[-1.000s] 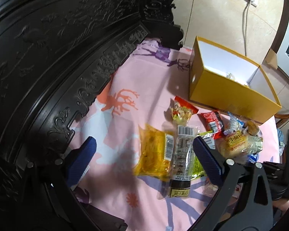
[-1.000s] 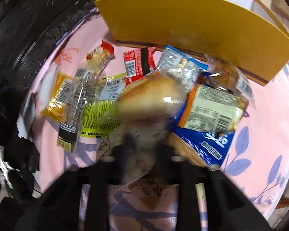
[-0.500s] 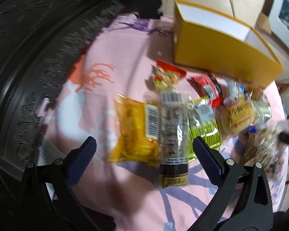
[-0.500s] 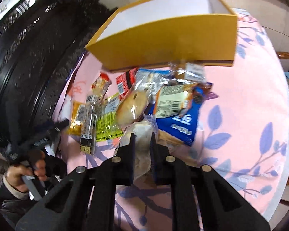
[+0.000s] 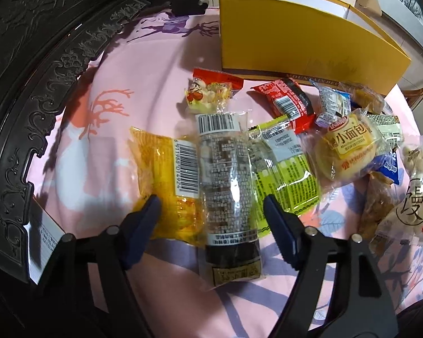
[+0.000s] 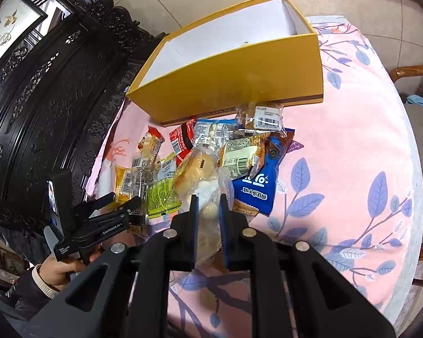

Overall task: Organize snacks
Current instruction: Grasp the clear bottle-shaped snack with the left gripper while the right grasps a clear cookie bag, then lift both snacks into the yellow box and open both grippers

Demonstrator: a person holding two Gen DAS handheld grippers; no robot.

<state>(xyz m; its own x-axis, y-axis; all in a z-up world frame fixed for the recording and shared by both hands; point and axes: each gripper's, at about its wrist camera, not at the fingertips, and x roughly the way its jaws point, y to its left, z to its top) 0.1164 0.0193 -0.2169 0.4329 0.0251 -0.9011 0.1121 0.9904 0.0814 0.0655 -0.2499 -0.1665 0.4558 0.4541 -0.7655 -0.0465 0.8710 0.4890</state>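
**Two packets being taken, the box waits open**

In the left wrist view, our left hand-held gripper has just been closing, but its jaws are not yet pressing: they stand on both sides of the long clear packet in the lower middle of the frame, with the yellow packet partly under the left pad. We judge this step as the grasp of the long packet. The next move asks us to close fully on this packet alone and not catch the yellow one or the green packet beside it. The yellow box is in the upper right. The small bread and the red packet lie between, so the lift must go over them.

In the right wrist view, our right hand-held gripper is pressed together on a clear bag of pale round snacks at the lower middle. The box stands open in the upper middle, and it looks almost empty. The pile, with the blue packet, lies on the pink surface between gripper and box. A carved dark cabinet stands close on the left.
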